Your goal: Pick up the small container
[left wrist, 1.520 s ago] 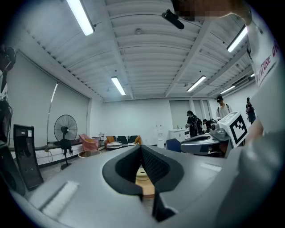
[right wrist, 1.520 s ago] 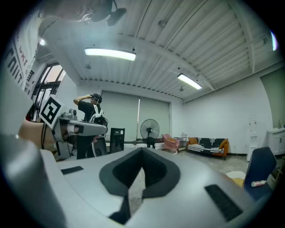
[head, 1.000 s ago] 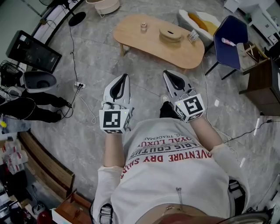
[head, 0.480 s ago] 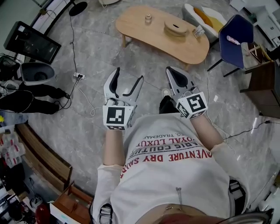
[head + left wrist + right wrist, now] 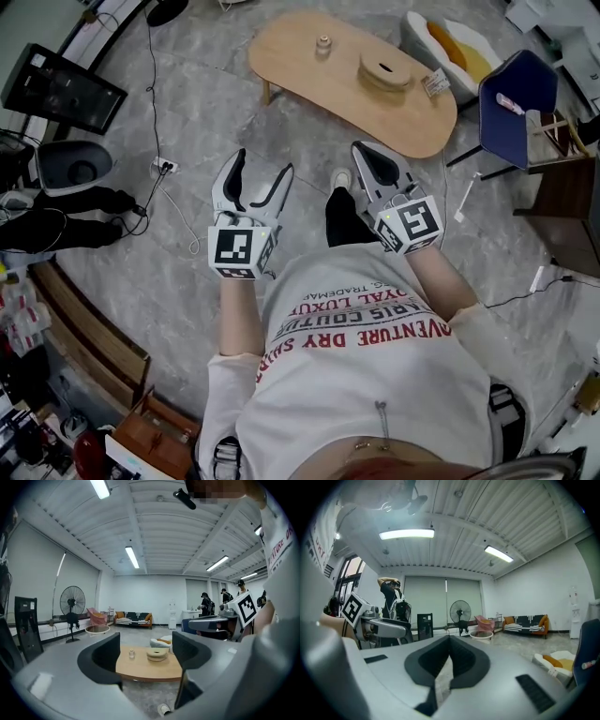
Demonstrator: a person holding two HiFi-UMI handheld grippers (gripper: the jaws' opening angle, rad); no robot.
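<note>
Grey-shelled and close to the person's chest, the left gripper [image 5: 261, 167] has its jaws spread with nothing between them. They have just been opening, having been pressed together a second ago. Just to its right, the right gripper [image 5: 364, 155] is clenched and empty. Beyond both, across bare stone floor [image 5: 197, 122], the wooden table [image 5: 291, 70] carries the small container [image 5: 323, 43] near its far left edge, well apart from a round wooden piece [image 5: 385, 71] to its right. This looks like the approach step, with the container still well out of reach. Next, the left gripper probably needs carrying forward until its spread jaws straddle the container. Since the earlier frame, the person's shoe [image 5: 341, 177] has stepped forward and the table shows slightly larger.
</note>
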